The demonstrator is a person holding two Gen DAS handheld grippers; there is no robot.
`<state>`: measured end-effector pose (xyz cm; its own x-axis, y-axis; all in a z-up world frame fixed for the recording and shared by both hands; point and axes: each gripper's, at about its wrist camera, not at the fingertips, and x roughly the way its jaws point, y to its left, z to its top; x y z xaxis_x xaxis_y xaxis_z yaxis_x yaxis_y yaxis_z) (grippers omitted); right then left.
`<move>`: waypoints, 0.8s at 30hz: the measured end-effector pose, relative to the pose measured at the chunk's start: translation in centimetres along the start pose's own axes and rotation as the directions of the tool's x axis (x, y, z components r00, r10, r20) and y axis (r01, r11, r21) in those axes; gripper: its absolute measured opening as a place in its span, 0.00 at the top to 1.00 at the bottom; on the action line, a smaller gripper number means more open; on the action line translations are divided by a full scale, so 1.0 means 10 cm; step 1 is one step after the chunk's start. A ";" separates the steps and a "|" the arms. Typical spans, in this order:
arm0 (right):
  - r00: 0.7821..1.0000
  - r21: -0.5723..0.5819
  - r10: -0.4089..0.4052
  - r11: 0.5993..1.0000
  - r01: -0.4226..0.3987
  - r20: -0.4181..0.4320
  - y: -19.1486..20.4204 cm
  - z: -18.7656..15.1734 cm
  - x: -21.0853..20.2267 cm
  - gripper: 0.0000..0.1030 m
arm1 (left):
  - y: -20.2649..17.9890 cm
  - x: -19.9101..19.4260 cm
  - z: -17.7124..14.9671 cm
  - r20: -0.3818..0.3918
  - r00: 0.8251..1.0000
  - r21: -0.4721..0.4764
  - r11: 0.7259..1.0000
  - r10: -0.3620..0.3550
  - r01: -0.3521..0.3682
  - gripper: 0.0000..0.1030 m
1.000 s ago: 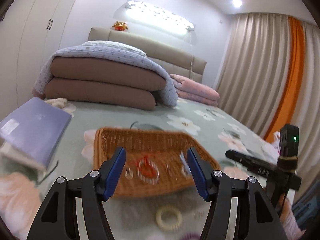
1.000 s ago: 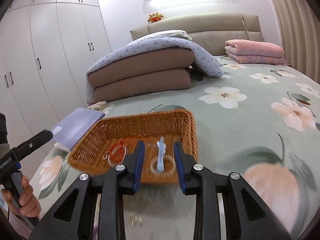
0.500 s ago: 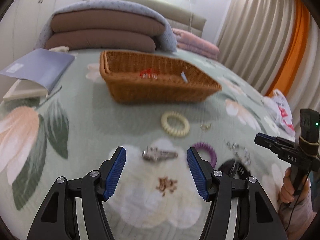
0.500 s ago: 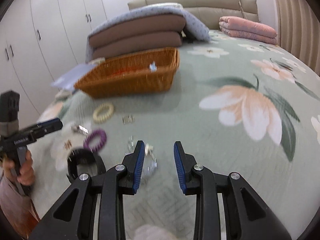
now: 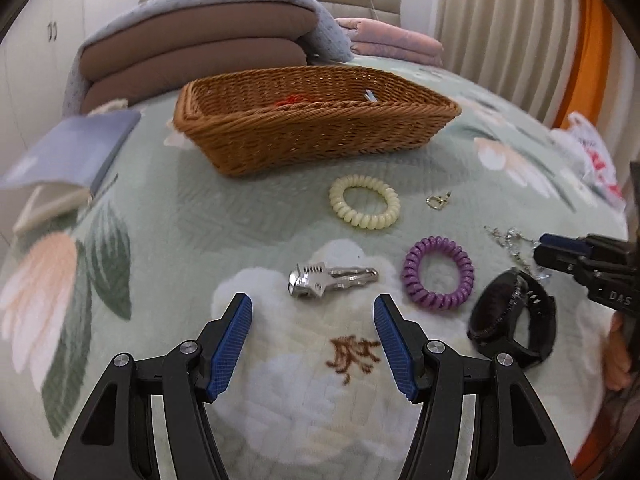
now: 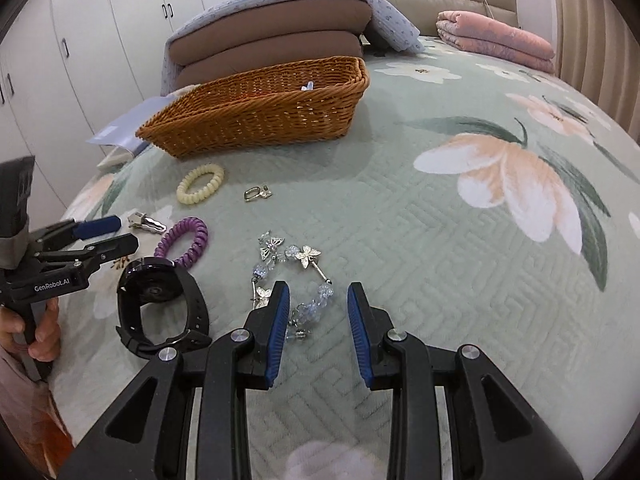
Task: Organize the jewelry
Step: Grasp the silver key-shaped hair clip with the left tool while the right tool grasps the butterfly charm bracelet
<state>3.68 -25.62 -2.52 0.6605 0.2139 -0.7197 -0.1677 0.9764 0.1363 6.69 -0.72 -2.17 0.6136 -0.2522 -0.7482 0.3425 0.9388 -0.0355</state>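
Silver hair clip point(image 5: 331, 280) just beyond left fingers point(image 5: 232, 344), untouched.

Basket point(image 5: 312, 136) behind two coil ties point(image 5: 365, 207), hair clip point(image 5: 332, 280) before them, watch point(image 5: 514, 316) right, bracelet point(image 6: 292, 276) beyond.

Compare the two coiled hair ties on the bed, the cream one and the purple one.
The cream hair tie is pale and lies nearer the wicker basket; the purple hair tie is dark violet and lies nearer the black watch. In the left wrist view the cream one looks a little wider, though the fisheye makes that uncertain. Both are spiral coil rings lying flat on the quilt, apart from each other and untouched.
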 end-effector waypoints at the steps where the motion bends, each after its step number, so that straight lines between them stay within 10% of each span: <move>1: 1.000 -0.004 -0.006 1.000 0.006 0.000 0.01 0.00 0.00 0.68 | -0.01 0.02 0.01 -0.004 1.000 0.005 1.000 0.006 -0.006 0.37; 13: 1.000 0.016 0.024 1.000 -0.024 0.011 -0.04 -0.01 0.01 0.68 | -0.14 0.26 0.23 -0.016 0.999 0.058 0.998 0.041 -0.040 0.38; 16: 0.999 0.022 0.035 0.999 -0.035 0.013 -0.06 -0.01 0.01 0.68 | -0.17 0.23 0.21 -0.013 1.000 0.075 0.997 0.012 -0.011 0.54; 24: 0.999 0.029 0.045 0.999 -0.046 0.021 -0.07 -0.03 -0.01 0.68 | -0.17 0.03 0.07 -0.038 0.997 0.079 0.994 -0.067 0.070 0.59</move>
<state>3.48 -26.35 -2.77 0.6673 0.2581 -0.6987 -0.1764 0.9661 0.1885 6.77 -2.56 -1.87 0.5617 -0.3051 -0.7690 0.4396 0.8975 -0.0350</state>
